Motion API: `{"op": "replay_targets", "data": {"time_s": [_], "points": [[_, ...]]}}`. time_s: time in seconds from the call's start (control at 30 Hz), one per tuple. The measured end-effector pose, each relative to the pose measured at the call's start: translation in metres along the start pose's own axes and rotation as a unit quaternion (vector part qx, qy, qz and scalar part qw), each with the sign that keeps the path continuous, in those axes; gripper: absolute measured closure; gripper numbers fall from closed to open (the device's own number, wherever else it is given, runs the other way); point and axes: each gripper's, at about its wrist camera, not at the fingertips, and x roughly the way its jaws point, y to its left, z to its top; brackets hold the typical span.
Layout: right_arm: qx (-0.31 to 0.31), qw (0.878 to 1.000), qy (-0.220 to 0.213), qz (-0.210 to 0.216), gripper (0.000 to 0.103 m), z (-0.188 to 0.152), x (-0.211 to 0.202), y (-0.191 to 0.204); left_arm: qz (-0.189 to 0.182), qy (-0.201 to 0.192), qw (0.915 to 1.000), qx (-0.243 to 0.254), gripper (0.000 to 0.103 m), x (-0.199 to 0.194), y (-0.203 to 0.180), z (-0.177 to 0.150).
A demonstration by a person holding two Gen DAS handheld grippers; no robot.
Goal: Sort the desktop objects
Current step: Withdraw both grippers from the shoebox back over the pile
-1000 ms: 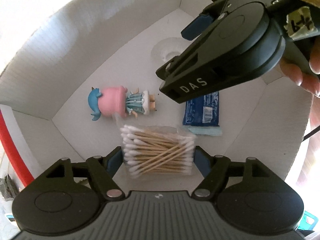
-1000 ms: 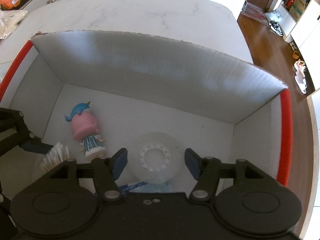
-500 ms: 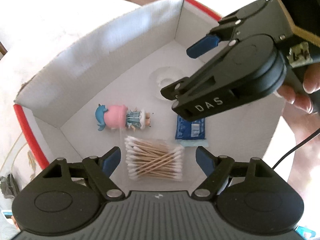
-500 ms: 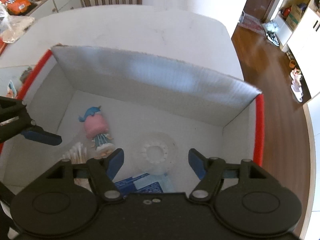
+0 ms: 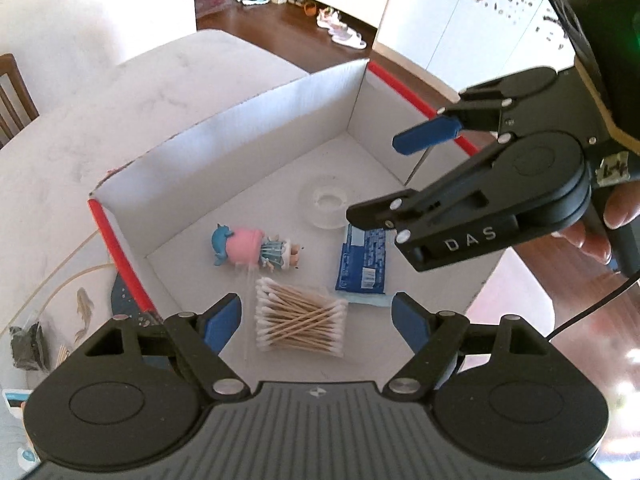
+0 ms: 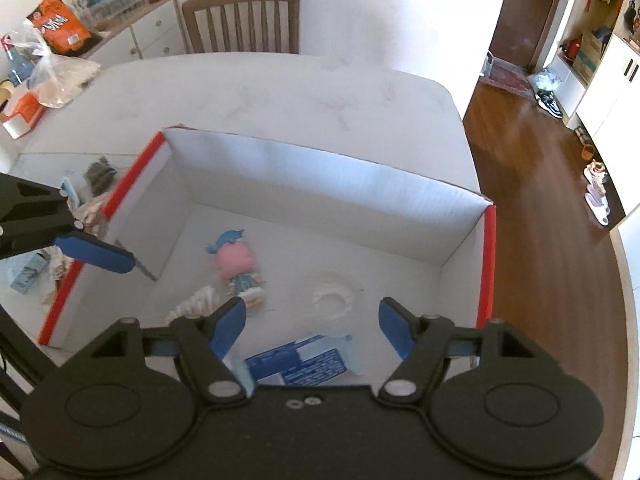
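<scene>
A white cardboard box point(image 5: 280, 120) with red edges holds four things. A pink-haired figurine point(image 5: 252, 247) lies on its side, a pack of cotton swabs point(image 5: 300, 322) sits nearest me, a blue packet point(image 5: 362, 262) lies beside it, and a clear tape roll point(image 5: 326, 202) rests farther in. My left gripper point(image 5: 316, 322) hangs open and empty above the swabs. The right gripper point(image 6: 310, 322) is open too, high over the box point(image 6: 320, 176), above the blue packet point(image 6: 296, 364), tape roll point(image 6: 332, 294) and figurine point(image 6: 238, 266). In the left wrist view the right gripper's blue fingertips point(image 5: 424, 136) show at the right.
The box stands on a white marbled table point(image 6: 280, 92). A wooden chair point(image 6: 242, 18) is behind the table. Small items and a blue card point(image 6: 68, 192) lie left of the box. A sideboard with snack bags point(image 6: 56, 26) is at the far left. Wooden floor point(image 6: 540, 200) lies right.
Both grippers have risen away from the box floor, so the whole box and the room now show. The cotton swabs stay lying in the box, free of the left gripper.
</scene>
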Motion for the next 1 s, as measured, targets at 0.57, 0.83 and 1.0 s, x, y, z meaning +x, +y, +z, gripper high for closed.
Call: {"op": "replay_targets", "data": {"time_s": [0.57,0.83,1.0], "points": [[-0.015,0.999,-0.033,0.038,0.02,-0.025,-0.032,0.024,-0.008,-0.053,0.9982,-0.027,0.018,-0.013,0.008,-0.02],[-0.004,0.997,-0.051,0.052,0.009,-0.03,-0.045,0.035,-0.003,-0.069,0.997,-0.035,0.015,-0.026,0.015,-0.037],[0.004,0.996,-0.06,0.059,0.008,-0.033,-0.052,0.046,-0.001,-0.08,0.9959,-0.043,0.008,-0.032,0.024,-0.046]]}}
